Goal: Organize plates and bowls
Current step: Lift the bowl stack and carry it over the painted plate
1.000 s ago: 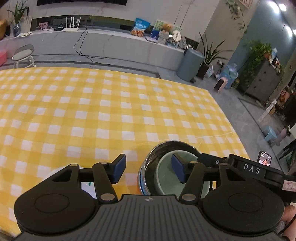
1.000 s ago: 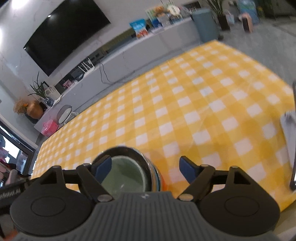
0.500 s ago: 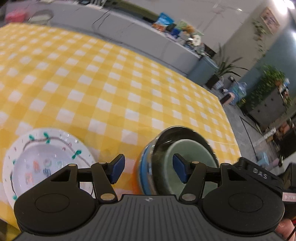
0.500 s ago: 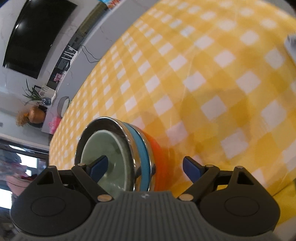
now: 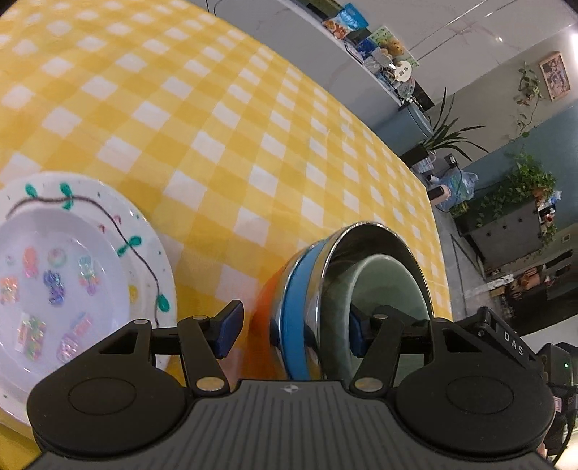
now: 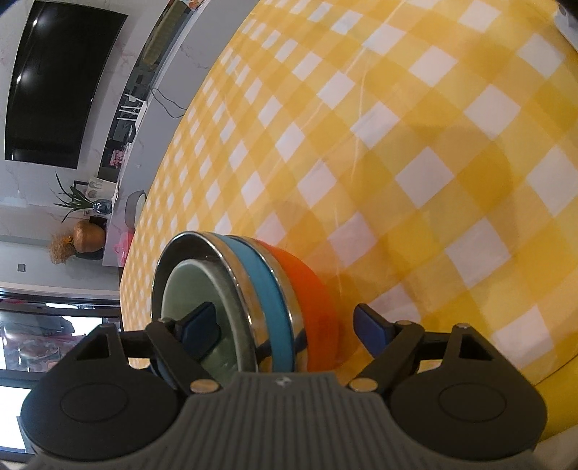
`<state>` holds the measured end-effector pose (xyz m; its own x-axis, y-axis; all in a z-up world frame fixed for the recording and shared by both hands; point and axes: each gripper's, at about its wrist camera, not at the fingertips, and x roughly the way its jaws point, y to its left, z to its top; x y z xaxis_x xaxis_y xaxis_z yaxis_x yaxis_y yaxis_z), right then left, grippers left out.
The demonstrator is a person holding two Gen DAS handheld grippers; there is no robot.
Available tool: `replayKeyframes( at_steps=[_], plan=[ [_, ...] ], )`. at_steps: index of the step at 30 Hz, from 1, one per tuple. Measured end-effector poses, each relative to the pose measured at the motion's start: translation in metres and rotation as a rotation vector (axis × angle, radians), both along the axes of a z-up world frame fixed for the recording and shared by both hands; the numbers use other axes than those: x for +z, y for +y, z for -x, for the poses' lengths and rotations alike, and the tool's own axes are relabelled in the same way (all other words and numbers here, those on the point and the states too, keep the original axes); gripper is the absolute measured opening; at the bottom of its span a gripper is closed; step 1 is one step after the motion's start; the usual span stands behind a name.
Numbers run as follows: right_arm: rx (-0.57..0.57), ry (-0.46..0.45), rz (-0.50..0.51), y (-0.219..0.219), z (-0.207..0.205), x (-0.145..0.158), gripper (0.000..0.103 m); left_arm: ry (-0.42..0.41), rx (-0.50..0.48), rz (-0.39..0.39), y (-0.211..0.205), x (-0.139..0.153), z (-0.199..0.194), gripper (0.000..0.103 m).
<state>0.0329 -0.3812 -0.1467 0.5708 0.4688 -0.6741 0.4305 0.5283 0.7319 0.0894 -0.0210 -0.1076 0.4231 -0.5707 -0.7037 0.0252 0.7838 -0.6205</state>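
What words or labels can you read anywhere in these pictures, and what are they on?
"DAS": white letters on the black claw at the lower right of the left camera's view.
Snack bags on the far counter: print too small and blurred to read.
Framed picture on the wall: too small to read.
Plate: only painted leaves and sweets, no words.
Right camera's view: nothing readable.

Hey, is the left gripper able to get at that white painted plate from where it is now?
Probably not right away. The left gripper has its fingers straddling the wall of the stacked bowls. The white plate lies uncovered just to its left, so it would need to back off first.
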Motion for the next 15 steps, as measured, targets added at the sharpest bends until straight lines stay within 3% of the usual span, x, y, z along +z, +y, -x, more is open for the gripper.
replayKeyframes(
  at_steps=[5, 9, 15],
  plan=[
    [0.009, 0.006, -0.01, -0.0018, 0.0, -0.0029, 0.075, 0.012, -0.008, 0.007, -0.0025, -0.0027, -0.0023, 0.068],
    [0.012, 0.009, -0.02, -0.0016, -0.0019, -0.0039, 0.07, 0.025, -0.008, 0.012, -0.0018, -0.0046, -0.003, 0.06],
    [0.012, 0.02, -0.001, 0.0002, -0.0031, -0.0033, 0.062, 0.019, -0.008, -0.005, -0.0039, -0.0023, -0.0014, 0.058]
  ],
)
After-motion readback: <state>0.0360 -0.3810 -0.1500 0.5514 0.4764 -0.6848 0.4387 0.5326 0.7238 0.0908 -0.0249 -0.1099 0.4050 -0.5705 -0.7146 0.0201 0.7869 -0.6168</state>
